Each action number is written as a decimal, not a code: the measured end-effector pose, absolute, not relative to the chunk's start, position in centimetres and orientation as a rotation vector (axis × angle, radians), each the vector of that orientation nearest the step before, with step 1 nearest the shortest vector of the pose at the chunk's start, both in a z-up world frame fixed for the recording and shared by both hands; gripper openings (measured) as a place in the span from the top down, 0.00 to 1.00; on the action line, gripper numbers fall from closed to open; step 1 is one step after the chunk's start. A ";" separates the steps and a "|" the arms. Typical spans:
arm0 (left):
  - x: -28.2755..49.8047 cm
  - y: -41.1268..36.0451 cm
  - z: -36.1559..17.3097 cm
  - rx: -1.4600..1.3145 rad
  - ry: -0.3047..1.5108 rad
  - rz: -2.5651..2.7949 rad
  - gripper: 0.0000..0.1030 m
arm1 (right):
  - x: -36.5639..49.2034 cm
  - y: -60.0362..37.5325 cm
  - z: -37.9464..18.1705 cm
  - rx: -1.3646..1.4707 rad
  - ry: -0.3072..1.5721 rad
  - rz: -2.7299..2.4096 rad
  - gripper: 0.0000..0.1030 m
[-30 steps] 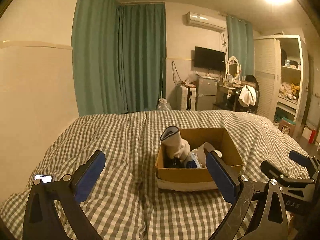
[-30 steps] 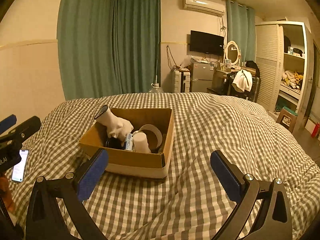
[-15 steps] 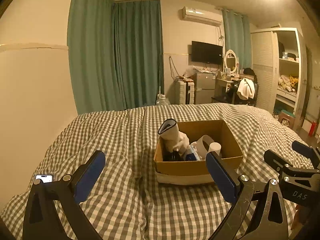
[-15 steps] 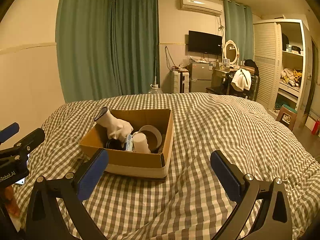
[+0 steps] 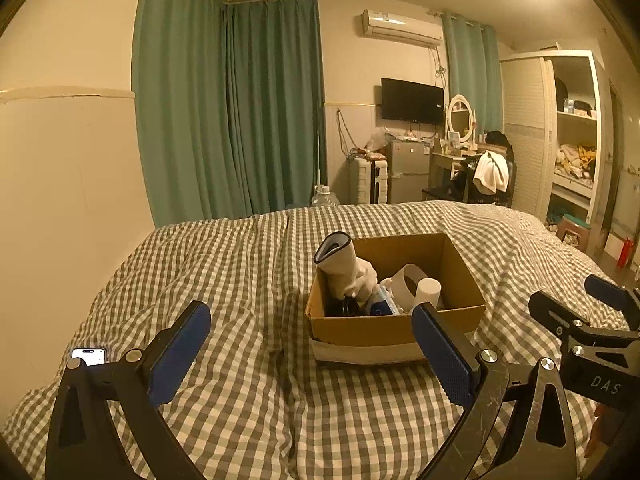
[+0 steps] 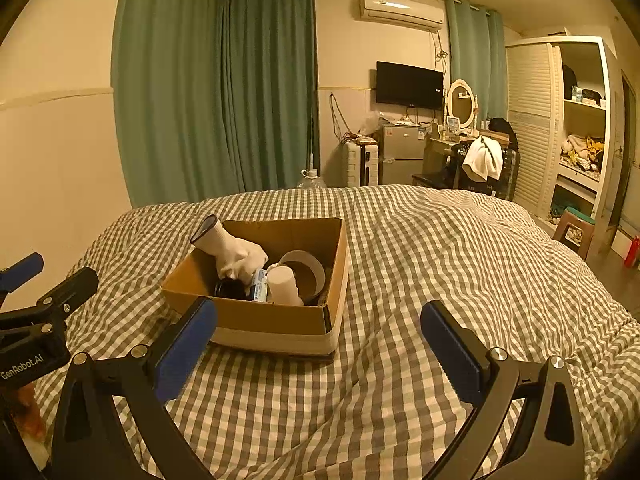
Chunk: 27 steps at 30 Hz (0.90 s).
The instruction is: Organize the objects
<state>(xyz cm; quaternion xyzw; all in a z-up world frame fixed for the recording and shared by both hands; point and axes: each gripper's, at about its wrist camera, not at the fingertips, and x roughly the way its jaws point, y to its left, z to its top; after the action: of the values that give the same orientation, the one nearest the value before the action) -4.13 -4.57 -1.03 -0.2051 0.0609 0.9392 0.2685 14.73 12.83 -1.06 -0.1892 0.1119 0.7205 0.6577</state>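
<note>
On the checked bedspread (image 5: 248,360) a cardboard box (image 5: 396,328) sits with several things already in it: a white glove (image 5: 348,272) leaning up out of the 10 o'clock corner, a white cup (image 6: 282,284) lying near the front wall, a roll of tape (image 6: 308,272) behind the cup, a small blue packet (image 6: 260,284) and something dark and round at the bottom that I cannot make out well in this dim yellow light.

The left tongs (image 5: 312,348) hang above the bed with the pads spread wide and nothing between them; the box lies at about 1 o'clock from them. The right tongs (image 6: 320,344) are likewise wide open and empty, with the box at roughly 11 o'clock. Each tool shows at the edge of the other's view, so the two are side by side, both short of the box and not touching it.

Over the last second both views have tilted up a little and drawn slightly back: the box sits lower and a touch smaller in the left view, and more ceiling shows. Nothing in the box has shifted. I judge from this that the things are already gathered and the hands are backing off, or else resettling before reaching in. A phone (image 5: 89,356) lies face up at 9 o'clock on the bedspread, outside the box; it may be the one thing left to deal with.
</note>
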 end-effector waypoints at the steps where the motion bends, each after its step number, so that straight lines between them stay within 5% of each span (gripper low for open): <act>1: -4.1 -4.6 -1.1 -0.553 0.168 2.537 0.00 | 14.7 12.8 -1.1 -0.428 0.253 1.631 0.01; 27: -4.3 -5.3 -1.3 -0.563 0.132 2.503 0.00 | 14.2 12.6 -1.5 -0.438 0.249 1.635 0.01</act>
<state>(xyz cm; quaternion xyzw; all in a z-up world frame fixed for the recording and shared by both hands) -4.31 -5.34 -1.34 -0.2102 0.0493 0.9346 0.2825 14.22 12.58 -1.47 -0.1934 0.1098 0.7214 0.6558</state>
